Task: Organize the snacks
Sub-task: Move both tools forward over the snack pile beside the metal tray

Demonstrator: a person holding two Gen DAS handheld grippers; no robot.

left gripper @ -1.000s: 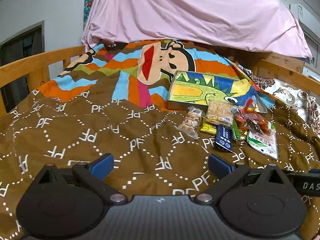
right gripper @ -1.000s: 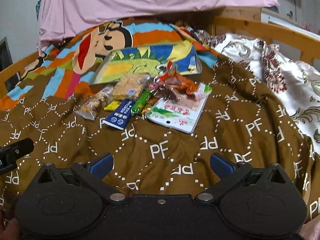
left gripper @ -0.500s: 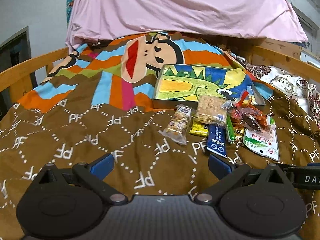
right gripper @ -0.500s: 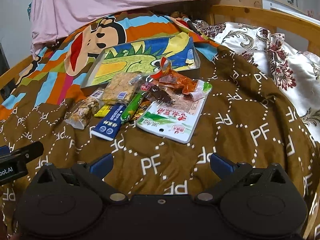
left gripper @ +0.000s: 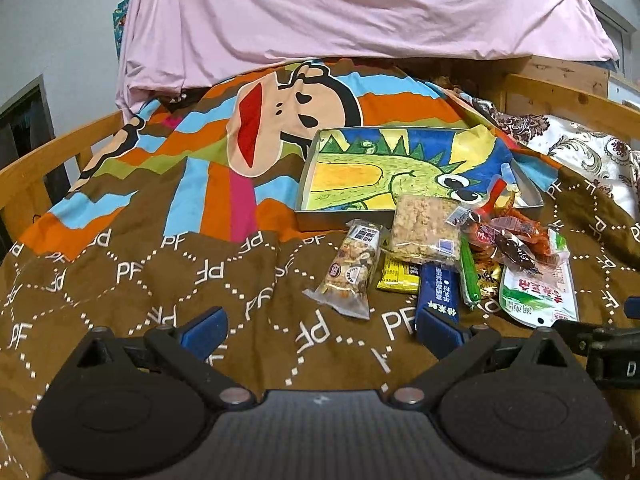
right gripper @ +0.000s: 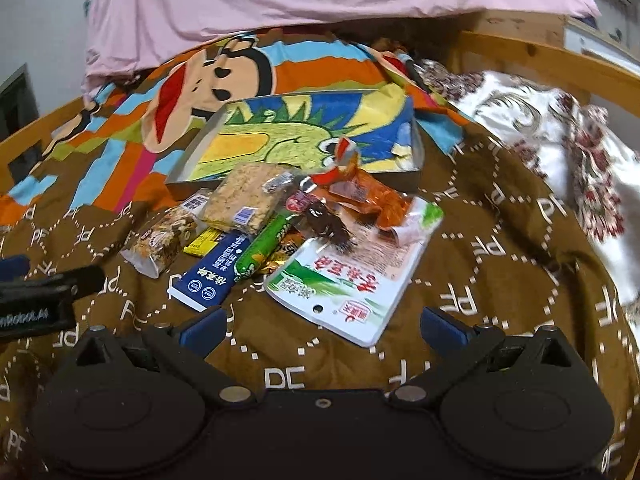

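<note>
I see a brown quilt [left gripper: 168, 280] spread over the bed. On it lies a shallow tray [right gripper: 188, 168], lined with a dinosaur drawing. Just before the tray sits my heap of snacks [right gripper: 280, 236]: white pouch [right gripper: 352, 284], blue bar [right gripper: 214, 276], green stick [right gripper: 264, 250]. My left gripper [left gripper: 320, 326] and right gripper [right gripper: 322, 326] hover near, jaws spread, holding nothing.

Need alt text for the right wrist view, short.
A heap of snack packets lies on a brown PF-print blanket, just in front of a shallow dinosaur-print tray. The open, empty right gripper hovers near the white-and-green pouch.
</note>
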